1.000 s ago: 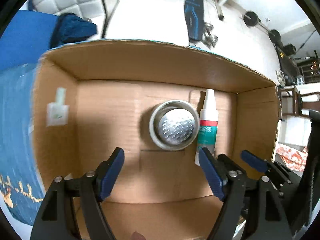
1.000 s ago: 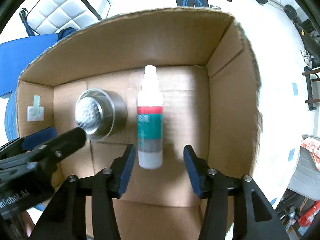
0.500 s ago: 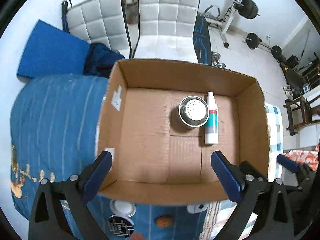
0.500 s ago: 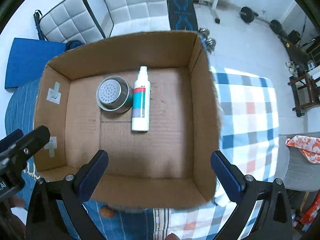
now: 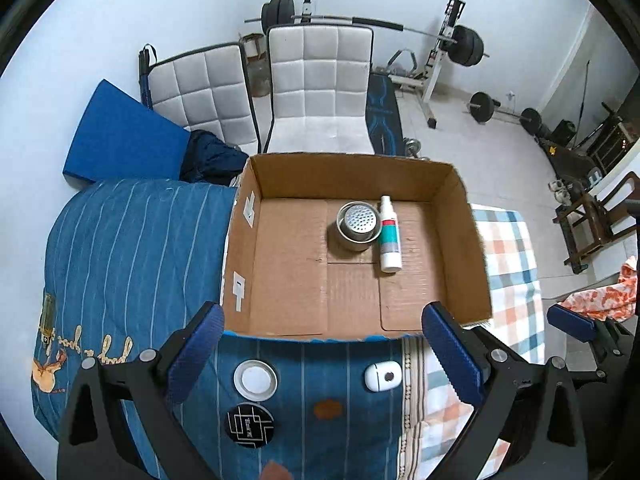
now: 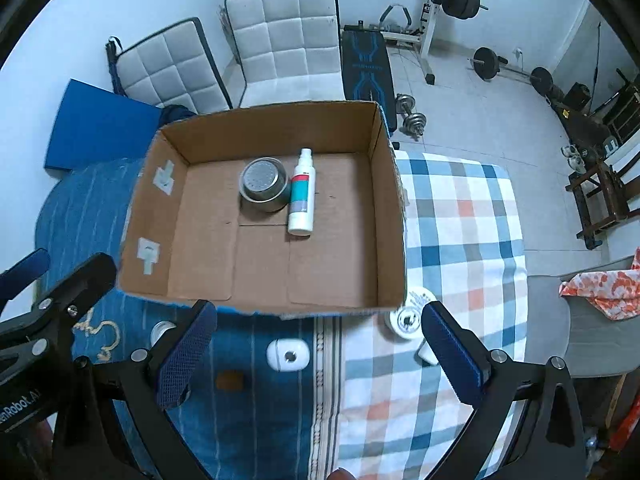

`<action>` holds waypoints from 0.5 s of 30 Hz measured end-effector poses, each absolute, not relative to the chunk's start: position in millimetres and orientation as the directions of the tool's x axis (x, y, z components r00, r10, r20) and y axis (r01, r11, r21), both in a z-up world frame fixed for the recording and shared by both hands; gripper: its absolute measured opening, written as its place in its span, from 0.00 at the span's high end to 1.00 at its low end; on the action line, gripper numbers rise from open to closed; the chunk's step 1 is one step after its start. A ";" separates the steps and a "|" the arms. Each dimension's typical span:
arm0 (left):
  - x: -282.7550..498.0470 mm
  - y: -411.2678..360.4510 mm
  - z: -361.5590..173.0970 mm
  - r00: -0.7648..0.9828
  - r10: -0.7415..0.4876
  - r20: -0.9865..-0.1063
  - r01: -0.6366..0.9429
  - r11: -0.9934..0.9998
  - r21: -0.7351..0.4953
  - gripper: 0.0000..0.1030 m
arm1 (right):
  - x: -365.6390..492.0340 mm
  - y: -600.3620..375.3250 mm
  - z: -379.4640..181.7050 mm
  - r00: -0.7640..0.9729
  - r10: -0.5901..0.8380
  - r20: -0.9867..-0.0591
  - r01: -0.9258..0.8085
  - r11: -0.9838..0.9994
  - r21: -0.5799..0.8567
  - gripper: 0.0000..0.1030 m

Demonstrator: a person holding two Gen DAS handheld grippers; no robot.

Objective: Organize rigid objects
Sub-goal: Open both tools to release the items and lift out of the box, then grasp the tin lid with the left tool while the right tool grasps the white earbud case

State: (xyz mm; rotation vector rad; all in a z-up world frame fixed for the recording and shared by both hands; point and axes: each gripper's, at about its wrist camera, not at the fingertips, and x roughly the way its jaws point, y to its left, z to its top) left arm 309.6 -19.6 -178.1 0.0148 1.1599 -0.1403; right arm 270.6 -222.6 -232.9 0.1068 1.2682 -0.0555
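Both the left gripper (image 5: pixel 320 354) and right gripper (image 6: pixel 318 354) hang empty, jaws spread wide, above the near rim of the open brown cardboard box (image 5: pixel 476 256). Inside it, toward the far wall, the perforated steel cup (image 5: pixel 357 226) and the white spray bottle with teal label (image 5: pixel 389 240) lie side by side, seemingly touching, packed close to leave room. Small white items (image 5: pixel 382 376) wait outside the near wall.

One cardboard box (image 5: pixel 476 264) holds two things: one metal cup (image 5: pixel 357 227) and one spray bottle (image 5: pixel 389 236). In front of it lie one white lid (image 5: pixel 255 380), one black disc (image 5: pixel 250 425) and one white case (image 5: pixel 383 376). Two white chairs (image 5: pixel 320 92) stand behind.
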 end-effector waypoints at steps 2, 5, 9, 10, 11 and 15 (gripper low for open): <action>300.0 -18.9 -167.8 0.408 -0.109 -0.906 0.122 0.990 -0.064 0.02 | 261.1 -222.0 -222.7 0.313 0.026 -0.950 0.095 0.994 0.058 0.00; 288.0 -16.7 -157.9 0.424 -0.100 -0.900 0.125 0.991 -0.051 0.02 | 247.7 -222.6 -213.0 0.324 0.033 -0.945 0.089 0.994 0.065 0.00; 271.5 -4.0 -156.9 0.429 -0.090 -0.899 0.115 0.992 -0.044 0.01 | 230.4 -221.5 -217.4 0.299 0.042 -0.953 0.086 0.994 0.071 0.00; 268.0 0.6 -159.3 0.427 -0.082 -0.901 0.109 0.993 -0.039 0.01 | 227.5 -221.4 -222.9 0.285 0.048 -0.957 0.087 0.993 0.075 0.00; 263.7 7.8 -164.4 0.421 -0.066 -0.905 0.100 0.995 -0.026 0.01 | 223.3 -220.6 -233.4 0.258 0.053 -0.965 0.088 0.993 0.078 0.00; 251.1 41.1 -201.3 0.343 0.008 -0.939 0.042 0.999 0.024 0.02 | 212.4 -215.7 -278.7 0.177 0.067 -0.982 0.087 0.993 0.083 0.00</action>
